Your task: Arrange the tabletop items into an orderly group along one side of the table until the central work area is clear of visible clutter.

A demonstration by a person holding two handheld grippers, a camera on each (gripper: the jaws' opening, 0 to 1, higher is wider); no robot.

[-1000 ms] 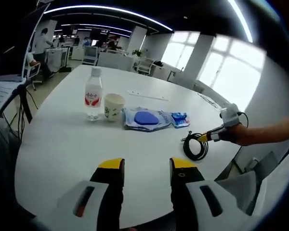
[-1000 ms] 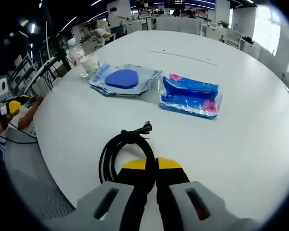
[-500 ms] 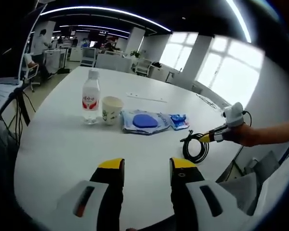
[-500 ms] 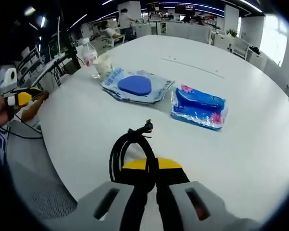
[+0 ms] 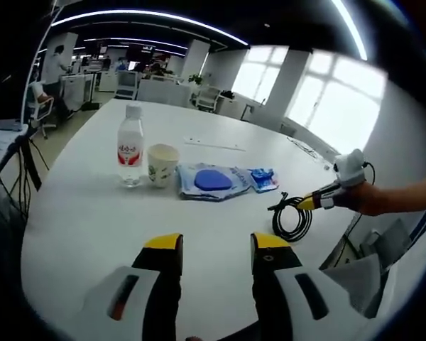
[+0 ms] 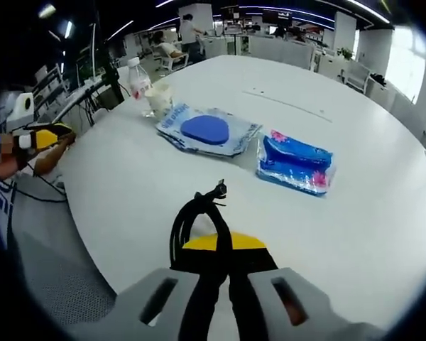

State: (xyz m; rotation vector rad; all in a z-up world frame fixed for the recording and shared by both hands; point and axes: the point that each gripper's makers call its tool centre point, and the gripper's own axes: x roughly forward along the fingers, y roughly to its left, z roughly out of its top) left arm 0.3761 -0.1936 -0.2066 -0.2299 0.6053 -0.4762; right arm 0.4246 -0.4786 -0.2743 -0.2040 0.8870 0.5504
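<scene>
White table (image 5: 92, 213), water bottle (image 5: 130, 153) beside paper cup (image 5: 160, 165), right tongs (image 6: 224, 245) gripping cable (image 6: 192, 220)

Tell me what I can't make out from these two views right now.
- Black cable coil: its near end is hidden between the right gripper's jaws, right gripper view.
- Bottle label and cup print: too small to read, left gripper view.
- Blue pack lettering: blurred, right gripper view.

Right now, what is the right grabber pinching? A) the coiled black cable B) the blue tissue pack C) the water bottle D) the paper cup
A: in the right gripper view, the right gripper has its jaws closed on the coiled black cable, while the bottle, cup and tissue pack sit apart on the table.
</scene>
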